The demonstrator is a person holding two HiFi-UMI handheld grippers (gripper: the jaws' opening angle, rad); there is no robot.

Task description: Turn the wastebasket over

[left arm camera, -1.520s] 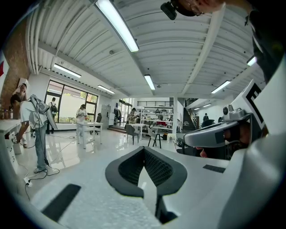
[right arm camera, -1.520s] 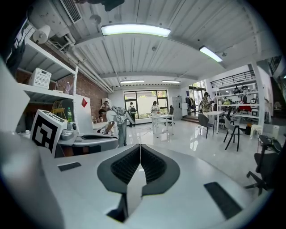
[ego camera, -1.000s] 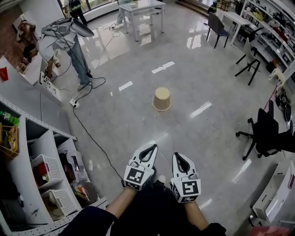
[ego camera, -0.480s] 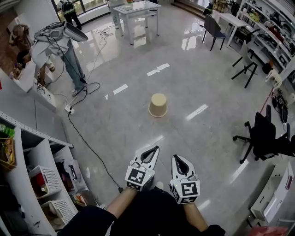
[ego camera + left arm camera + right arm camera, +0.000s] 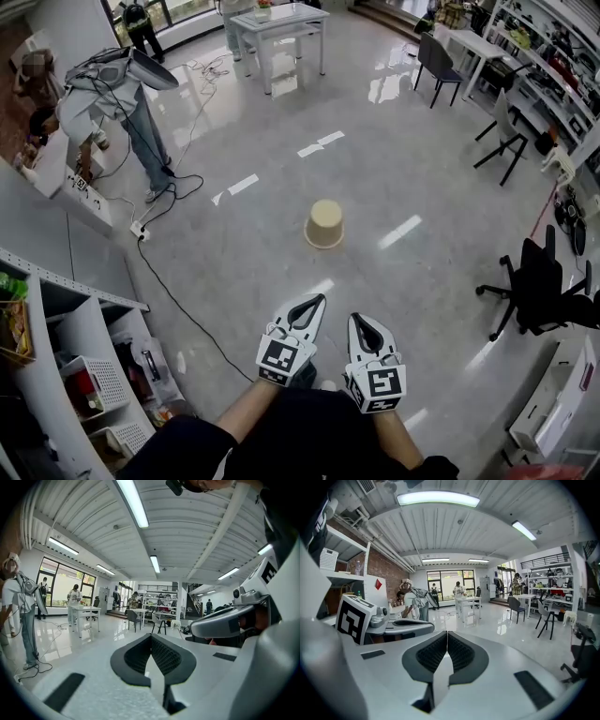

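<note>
At 12 o'clock from the two grippers in the head view, the beige wastebasket (image 5: 324, 225) stands on the glossy grey floor (image 5: 412, 169) with its wider rim down and its narrower end up, well apart from both. The left gripper (image 5: 314, 302) and right gripper (image 5: 358, 321) sit side by side at 6 o'clock, tips pointing toward it. A person (image 5: 131, 94) stands at 10 o'clock and a black office chair (image 5: 539, 281) at 3 o'clock.

Along the left gripper view, its fingers (image 5: 165, 657) press together with nothing between them.

Along the right gripper view, the fingers (image 5: 461, 654) likewise meet, empty.
</note>
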